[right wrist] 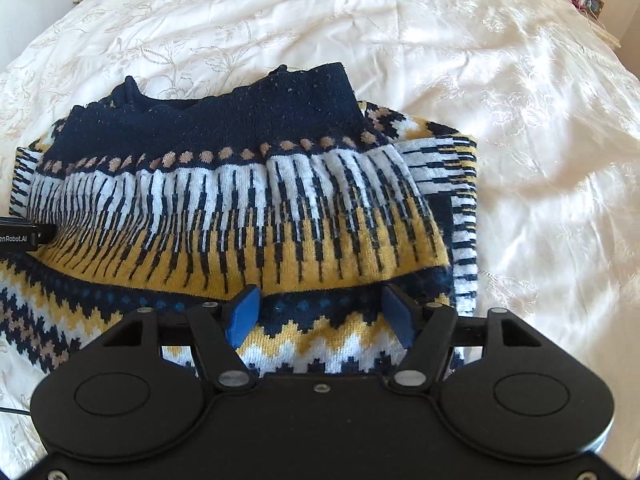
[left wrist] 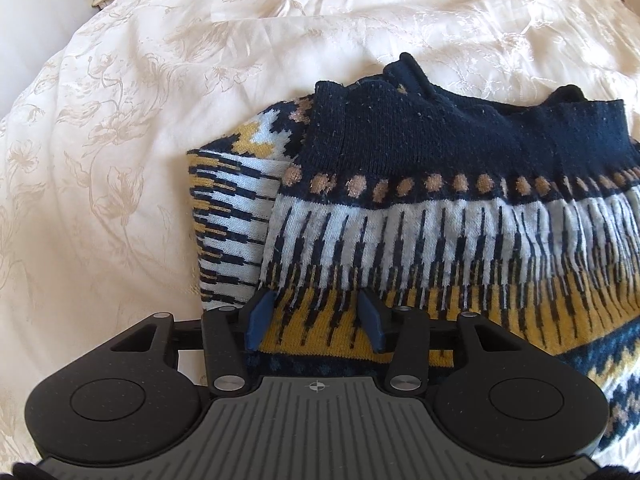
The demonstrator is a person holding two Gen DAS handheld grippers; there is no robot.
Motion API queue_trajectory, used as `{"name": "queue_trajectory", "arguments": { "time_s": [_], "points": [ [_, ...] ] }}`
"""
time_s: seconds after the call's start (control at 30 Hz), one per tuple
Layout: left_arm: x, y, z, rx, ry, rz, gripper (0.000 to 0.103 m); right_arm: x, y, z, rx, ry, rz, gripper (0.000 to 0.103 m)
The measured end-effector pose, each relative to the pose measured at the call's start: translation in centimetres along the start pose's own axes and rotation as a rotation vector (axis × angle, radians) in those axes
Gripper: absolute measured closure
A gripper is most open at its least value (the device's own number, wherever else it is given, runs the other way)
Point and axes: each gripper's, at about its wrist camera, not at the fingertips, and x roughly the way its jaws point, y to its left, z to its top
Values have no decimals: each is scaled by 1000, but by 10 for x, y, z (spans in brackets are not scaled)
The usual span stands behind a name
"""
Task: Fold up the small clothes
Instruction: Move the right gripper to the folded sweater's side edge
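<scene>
The patterned knit sweater [left wrist: 460, 208] lies partly folded on the cream bedspread [left wrist: 120, 120]. I judge it thick, soft and floppy, best pinched at its near folded edge. My left gripper [left wrist: 316, 316] and right gripper [right wrist: 320, 312] hover there, jaws apart, empty. The layers beneath stay hidden from me.

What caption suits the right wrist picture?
Open right gripper poised over a folded patterned sweater on a cream bedspread.
</scene>
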Motion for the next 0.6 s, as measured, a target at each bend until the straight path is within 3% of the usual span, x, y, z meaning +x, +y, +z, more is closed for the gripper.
{"name": "queue_trajectory", "arguments": {
  "time_s": [0.1, 0.23, 0.3, 0.6],
  "points": [
    [-7, 4, 3, -28, 9, -12, 57, -10, -14, -1, 34, -18, 32, 32],
    [-34, 8, 2, -116, -4, -52, 58, -23, -39, -6, 83, -43, 92, 18],
    [-46, 1, 0, -135, -18, -80, 58, -29, -53, -9, 100, -51, 115, 18],
    [-58, -67, -3, -63, -24, -136, 57, -28, -109, -21, 174, -8, 198, 11]
  ]
}}
